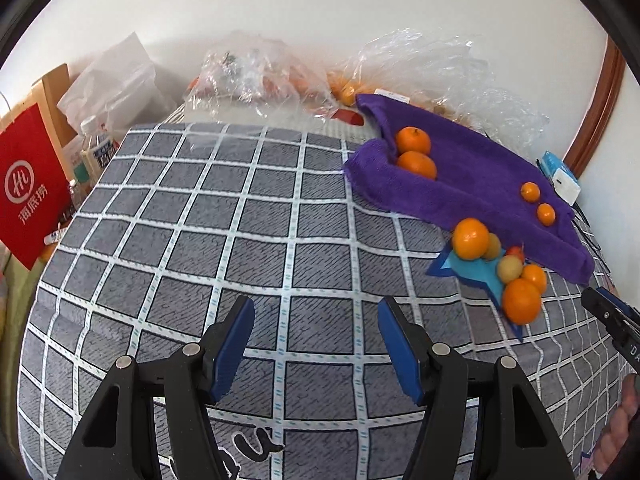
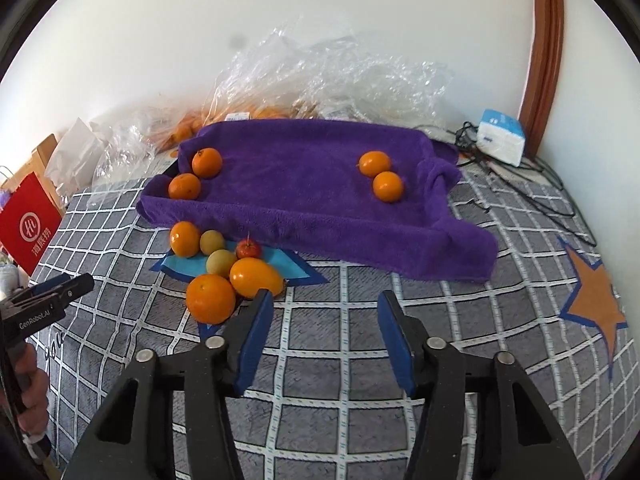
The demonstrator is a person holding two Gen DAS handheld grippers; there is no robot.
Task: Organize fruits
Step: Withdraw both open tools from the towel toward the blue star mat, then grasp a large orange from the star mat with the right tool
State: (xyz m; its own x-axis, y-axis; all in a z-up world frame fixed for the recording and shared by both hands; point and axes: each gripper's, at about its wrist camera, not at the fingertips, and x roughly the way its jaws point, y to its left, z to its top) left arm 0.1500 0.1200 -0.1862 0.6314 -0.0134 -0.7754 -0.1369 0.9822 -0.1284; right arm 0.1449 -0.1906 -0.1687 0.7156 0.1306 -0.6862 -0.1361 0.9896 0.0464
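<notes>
Both grippers, left gripper [image 1: 316,340] and right gripper [image 2: 326,336], hover with jaws spread and empty over the checked blanket [image 2: 320,408]; six fruits [image 2: 224,264] cluster just before the purple towel [image 2: 296,196]; four oranges lie on it, two pairs [image 2: 196,176] [image 2: 380,176] well apart.

open checkered blanket [image 2: 320,360] in front of both grippers, fruit pile [image 2: 224,268] crowding the purple towel's [image 2: 300,192] near-left edge, towel middle bare, plastic bags [image 2: 320,80] behind
</notes>
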